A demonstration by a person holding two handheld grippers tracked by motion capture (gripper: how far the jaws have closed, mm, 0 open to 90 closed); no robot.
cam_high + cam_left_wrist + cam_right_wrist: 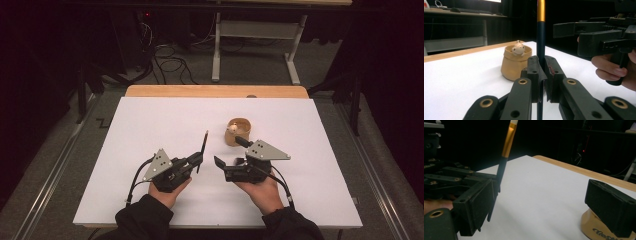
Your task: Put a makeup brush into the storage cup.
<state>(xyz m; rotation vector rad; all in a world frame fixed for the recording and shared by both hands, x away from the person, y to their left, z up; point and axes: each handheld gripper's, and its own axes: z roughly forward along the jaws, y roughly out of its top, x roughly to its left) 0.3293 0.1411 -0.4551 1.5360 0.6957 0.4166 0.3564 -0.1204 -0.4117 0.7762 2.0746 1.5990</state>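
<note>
My left gripper is shut on a slim black brush with a gold band, clamped low on its shaft. The brush stands nearly upright and leans away from me over the white sheet. My right gripper is open just to the right of it, with nothing between its wide-set jaws. A tan cup-shaped holder stands just beyond the right gripper, with a small pale figurine on its rim. In the right gripper view the brush rises from the left gripper, and the holder sits under the right-hand jaw.
A white sheet covers the table, and a wooden strip shows along the far edge. Beyond it are a desk frame and cables on the floor. The surroundings are dark.
</note>
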